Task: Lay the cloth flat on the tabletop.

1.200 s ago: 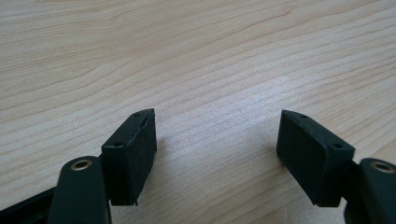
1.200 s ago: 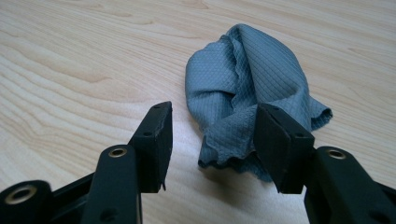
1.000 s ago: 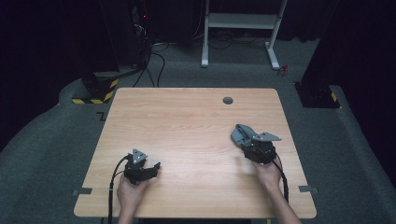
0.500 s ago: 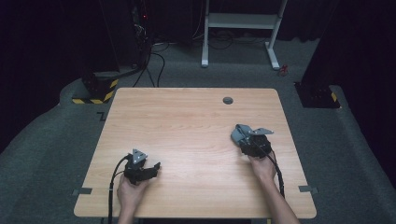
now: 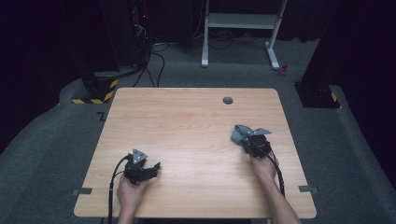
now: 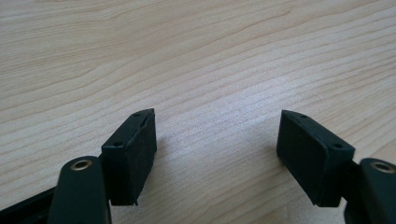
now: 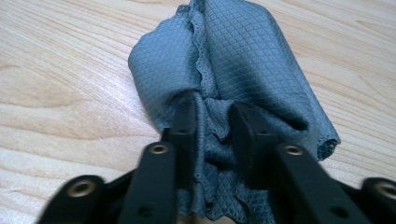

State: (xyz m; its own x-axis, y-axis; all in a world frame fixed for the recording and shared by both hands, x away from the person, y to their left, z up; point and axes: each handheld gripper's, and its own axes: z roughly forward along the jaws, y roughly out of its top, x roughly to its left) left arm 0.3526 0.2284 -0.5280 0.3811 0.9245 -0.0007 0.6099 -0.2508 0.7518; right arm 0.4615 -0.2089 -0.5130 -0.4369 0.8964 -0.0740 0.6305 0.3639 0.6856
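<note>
While both forearms come in from the near edge of the wooden table (image 5: 187,116), the left gripper (image 5: 148,169) sits low over the near-left part of the top, held in the person's left hand (image 5: 128,193), with its cable looping back toward the edge. Seen along its own jaws in the left gripper view, the left gripper (image 6: 217,144) stands wide open, the two black pads well apart with bare wood grain between them and nothing in its hold. Farther in and to the right, the right hand (image 5: 264,165) holds the right gripper (image 5: 247,140) on the right-hand part of the table, roughly midway between the near and far edges. Its jaws are drawn close together and pinch a bunched fold of the grey-blue cloth (image 5: 240,133), which lies crumpled on the wood just ahead of the gripper. The right gripper view shows the right gripper (image 7: 212,116) closed on the near edge of that cloth (image 7: 243,60), a quilted fabric with a diamond weave and a scalloped hem, gathered between the pads and spreading away from them in a rumpled roll that rests on the table. Beyond it, near the far edge, a small dark round cable hole (image 5: 228,100) sits in the tabletop, and past the table lie grey carpet and a white desk frame (image 5: 243,28).
</note>
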